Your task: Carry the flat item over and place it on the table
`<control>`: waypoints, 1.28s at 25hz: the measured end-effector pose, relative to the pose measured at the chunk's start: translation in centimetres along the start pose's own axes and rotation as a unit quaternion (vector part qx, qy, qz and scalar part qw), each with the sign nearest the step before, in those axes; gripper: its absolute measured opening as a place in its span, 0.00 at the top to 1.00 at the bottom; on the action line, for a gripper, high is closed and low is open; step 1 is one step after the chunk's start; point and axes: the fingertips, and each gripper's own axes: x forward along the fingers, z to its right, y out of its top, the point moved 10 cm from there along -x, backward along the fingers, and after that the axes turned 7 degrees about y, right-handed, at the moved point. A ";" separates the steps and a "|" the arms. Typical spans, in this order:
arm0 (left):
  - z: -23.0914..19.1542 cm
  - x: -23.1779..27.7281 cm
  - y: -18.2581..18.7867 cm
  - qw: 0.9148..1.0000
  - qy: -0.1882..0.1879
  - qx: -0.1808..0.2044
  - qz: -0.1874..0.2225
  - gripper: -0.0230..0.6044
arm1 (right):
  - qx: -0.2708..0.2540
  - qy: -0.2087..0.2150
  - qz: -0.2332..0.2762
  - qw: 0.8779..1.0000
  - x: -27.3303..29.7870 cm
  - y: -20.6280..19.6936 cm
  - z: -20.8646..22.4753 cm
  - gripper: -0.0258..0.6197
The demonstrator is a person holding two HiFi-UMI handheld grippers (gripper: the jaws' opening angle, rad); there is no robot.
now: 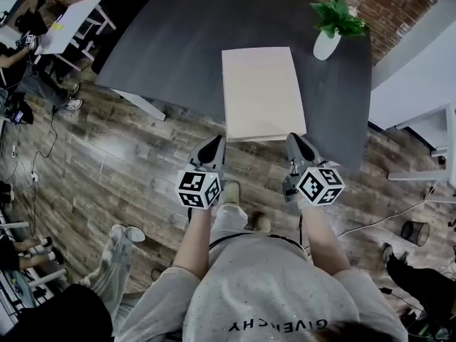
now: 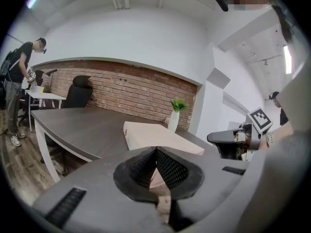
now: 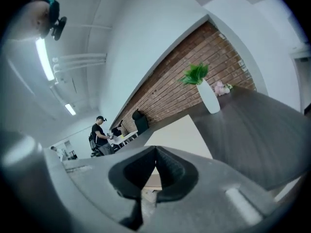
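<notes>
Flat board (image 1: pixel 262 91) lies on the dark table (image 1: pixel 171 41), reaching its near edge. We hold the left gripper (image 1: pixel 215 144) and right gripper (image 1: pixel 294 141) at its near corners, both with jaws closed and empty.

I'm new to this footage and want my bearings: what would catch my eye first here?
A pale flat board lies on the dark grey table, its near end at the table's edge. The left gripper and right gripper sit at that end's two corners, jaws together. A green plant in a white vase stands at the table's far right.
</notes>
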 end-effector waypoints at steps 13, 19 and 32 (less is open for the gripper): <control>0.8 -1.1 3.6 0.998 0.001 0.009 0.060 0.97 | -0.157 0.016 0.013 0.987 -1.0 4.3 -2.9 0.97; 0.9 -1.5 5.2 0.997 0.002 0.015 0.079 0.97 | -0.176 0.017 0.028 0.984 -1.5 5.7 -3.6 0.97; 1.6 -1.4 7.9 0.994 0.003 0.019 0.110 0.97 | -0.205 0.023 0.049 0.977 -1.8 7.9 -4.0 0.97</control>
